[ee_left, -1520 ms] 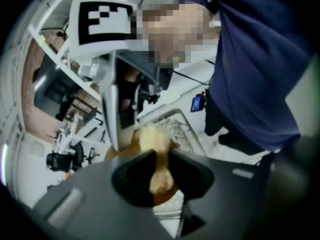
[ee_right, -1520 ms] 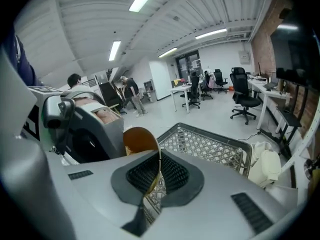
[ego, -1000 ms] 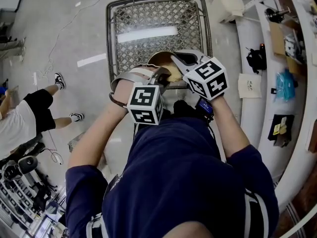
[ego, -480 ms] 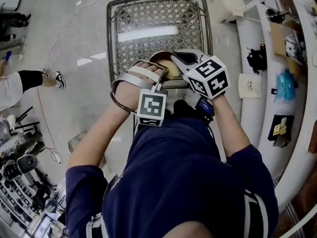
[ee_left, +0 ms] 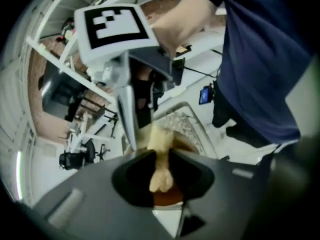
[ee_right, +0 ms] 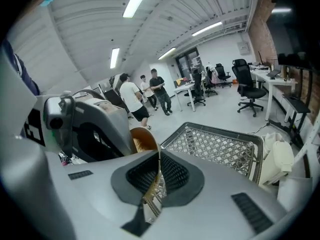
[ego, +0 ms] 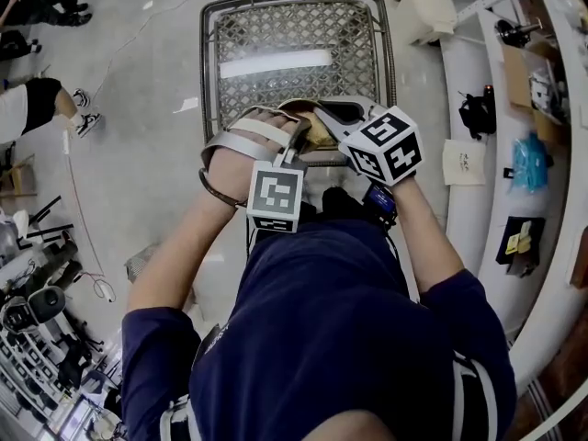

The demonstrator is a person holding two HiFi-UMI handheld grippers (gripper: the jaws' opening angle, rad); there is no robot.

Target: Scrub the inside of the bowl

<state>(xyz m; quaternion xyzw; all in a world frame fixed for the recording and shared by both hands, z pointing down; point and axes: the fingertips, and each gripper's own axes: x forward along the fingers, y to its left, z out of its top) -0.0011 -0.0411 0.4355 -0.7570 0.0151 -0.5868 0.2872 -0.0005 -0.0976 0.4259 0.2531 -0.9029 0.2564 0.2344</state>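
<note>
A brown bowl [ego: 296, 108] is held tilted over the near edge of a metal mesh cart [ego: 294, 35]. My right gripper [ego: 331, 118] is shut on its thin rim, which runs between the jaws in the right gripper view, bowl [ee_right: 142, 140] just beyond. My left gripper [ego: 299, 138] is shut on a tan sponge [ee_left: 161, 171] that reaches down into the bowl [ee_left: 170, 198]. In the head view the sponge [ego: 319, 132] shows as a yellowish patch between the two grippers. Most of the bowl is hidden by the hands and the marker cubes.
A curved white desk [ego: 464, 108] runs along the right with dark items and a blue bag [ego: 531, 154]. A pale bag [ego: 423, 7] lies beyond the cart. A person [ego: 28, 104] stands at far left; equipment [ego: 37, 320] crowds the lower left.
My left gripper has turned and shifted slightly right, moving the sponge inside the bowl. The right gripper keeps its hold on the rim. The person at left has walked farther away.
</note>
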